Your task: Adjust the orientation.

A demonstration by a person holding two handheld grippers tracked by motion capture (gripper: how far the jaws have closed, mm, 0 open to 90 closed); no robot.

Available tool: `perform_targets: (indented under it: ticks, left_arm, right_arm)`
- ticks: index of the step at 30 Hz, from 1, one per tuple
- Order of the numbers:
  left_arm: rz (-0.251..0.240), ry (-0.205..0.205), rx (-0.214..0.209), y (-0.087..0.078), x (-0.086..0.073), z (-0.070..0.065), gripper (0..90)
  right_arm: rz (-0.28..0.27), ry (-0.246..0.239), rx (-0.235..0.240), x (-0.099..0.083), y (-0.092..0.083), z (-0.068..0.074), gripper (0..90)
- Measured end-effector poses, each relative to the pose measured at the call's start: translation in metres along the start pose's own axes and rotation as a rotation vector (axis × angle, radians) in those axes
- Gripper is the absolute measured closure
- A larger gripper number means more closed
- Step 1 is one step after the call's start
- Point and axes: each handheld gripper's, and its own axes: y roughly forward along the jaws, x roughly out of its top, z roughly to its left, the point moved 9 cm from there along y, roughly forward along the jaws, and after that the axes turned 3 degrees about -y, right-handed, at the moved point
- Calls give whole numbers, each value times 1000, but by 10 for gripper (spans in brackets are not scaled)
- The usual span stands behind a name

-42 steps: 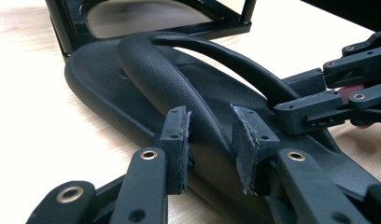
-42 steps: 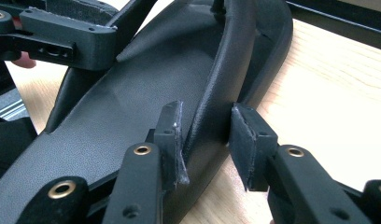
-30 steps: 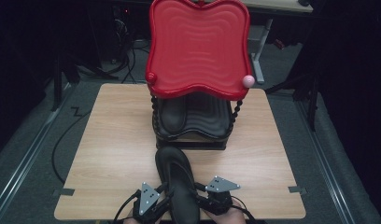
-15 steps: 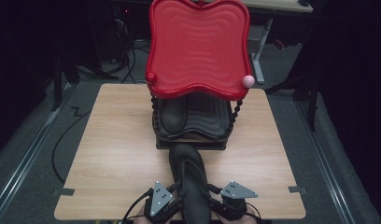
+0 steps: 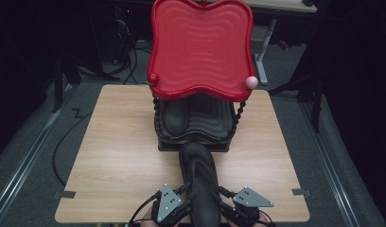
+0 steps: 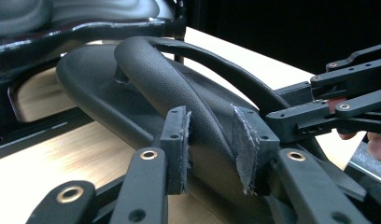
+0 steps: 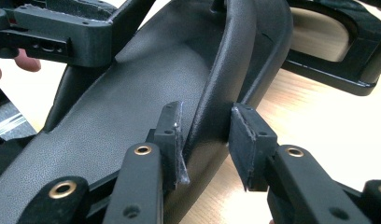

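Note:
A black flip-flop sandal (image 5: 200, 179) hangs over the near middle of the wooden table (image 5: 110, 142), toe pointing at a two-tier rack. My left gripper (image 5: 188, 203) is shut on its left strap; in the left gripper view the strap (image 6: 207, 121) fills the gap between the pads of that gripper (image 6: 209, 144). My right gripper (image 5: 219, 201) is shut on the right strap (image 7: 212, 93), with its pads pressed to either side (image 7: 205, 140). A second black sandal (image 5: 174, 116) lies on the rack's black lower tray (image 5: 214, 118).
The rack's red upper tray (image 5: 200, 47) tilts up toward the camera, with a pink ball (image 5: 250, 82) at its right corner and beaded black posts (image 5: 238, 113) below. Bare tabletop lies left and right of the rack. Dark floor and cables surround the table.
Both grippers and the sandal have shifted to the right and risen slightly. The toe now lines up nearer the middle of the rack. The grips have not changed.

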Motion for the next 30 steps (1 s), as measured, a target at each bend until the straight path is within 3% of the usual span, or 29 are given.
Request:
perform_targets:
  ticks: [9,16,19,22,23,27,30]
  left_arm:
    - [-46,31,4,-5,18,-5,670]
    - [-75,78,-22,14,51,5,672]
    - [-95,77,-7,34,73,20,674]
    - [-102,46,5,58,91,41,682]
    - [-102,46,5,58,91,41,692]
    - [-105,31,50,84,99,67,707]
    - [-126,29,65,92,101,77,715]
  right_arm:
    - [-43,-18,-17,13,-10,0,661]
    - [-92,-1,-62,33,-12,-18,660]
    - [-114,15,-113,53,-5,-38,661]
    - [-123,13,-160,75,8,-61,671]
    - [-123,13,-160,75,8,-61,671]
    - [-106,14,-204,95,33,-85,678]
    - [-103,11,-232,101,45,-92,681]
